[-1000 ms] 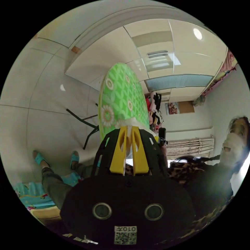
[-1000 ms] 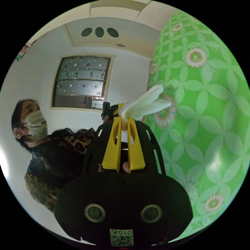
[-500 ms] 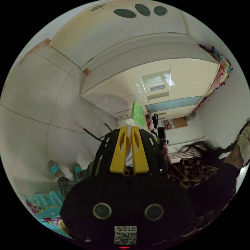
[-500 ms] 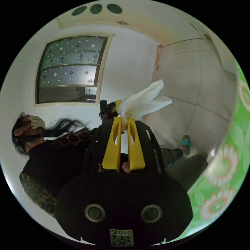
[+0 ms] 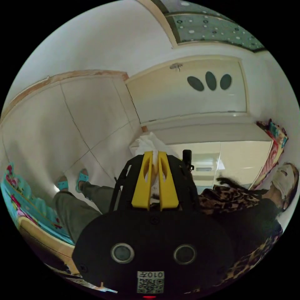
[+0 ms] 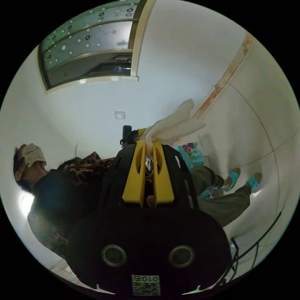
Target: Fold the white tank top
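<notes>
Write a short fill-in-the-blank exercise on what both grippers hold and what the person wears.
1. The left gripper has its yellow fingers shut on ____ cloth.
2. The right gripper is ____ on a bunch of the same tank top.
3. The person's sandals are ____ in colour.
4. The person wears a ____ over the face.

Missing words: white; shut; turquoise; mask

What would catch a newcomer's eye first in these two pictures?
Probably the yellow fingers at the middle of the left gripper view, pinching bunched white cloth. In the right gripper view, more white fabric sticks out past that gripper's tips, with turquoise sandals on the tiled floor beyond.
</notes>
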The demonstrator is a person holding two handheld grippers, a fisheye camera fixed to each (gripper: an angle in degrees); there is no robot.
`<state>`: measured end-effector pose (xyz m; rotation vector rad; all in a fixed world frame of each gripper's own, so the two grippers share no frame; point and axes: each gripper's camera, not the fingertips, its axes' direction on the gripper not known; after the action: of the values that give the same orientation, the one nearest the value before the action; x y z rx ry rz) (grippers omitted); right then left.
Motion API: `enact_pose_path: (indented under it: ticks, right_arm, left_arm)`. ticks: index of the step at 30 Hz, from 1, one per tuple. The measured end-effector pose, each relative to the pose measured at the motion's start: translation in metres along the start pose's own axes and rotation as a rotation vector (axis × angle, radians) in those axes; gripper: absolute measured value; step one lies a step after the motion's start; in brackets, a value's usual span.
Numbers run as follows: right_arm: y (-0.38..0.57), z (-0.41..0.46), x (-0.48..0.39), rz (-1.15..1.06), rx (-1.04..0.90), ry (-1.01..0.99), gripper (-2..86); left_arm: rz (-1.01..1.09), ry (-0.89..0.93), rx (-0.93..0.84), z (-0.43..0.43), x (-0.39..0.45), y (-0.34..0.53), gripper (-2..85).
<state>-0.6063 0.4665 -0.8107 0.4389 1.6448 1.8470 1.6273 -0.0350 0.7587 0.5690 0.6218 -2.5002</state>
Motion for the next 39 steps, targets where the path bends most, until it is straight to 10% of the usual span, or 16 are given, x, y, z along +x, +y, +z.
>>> enact_pose_path:
  ticks: [27, 39]
  right_arm:
    - [-0.380, 0.407, -0.008, 0.071, -0.503, 0.164, 5.7]
    - [-0.564, 0.601, 0.015, -0.024, -0.992, 0.000, 5.5]
  left_arm:
    - [-0.111, 0.172, 0.333, -0.371, -0.201, -0.011, 0.9]
    - [-0.469, 0.107, 0.823, -0.498, -0.194, 0.093, 1.3]
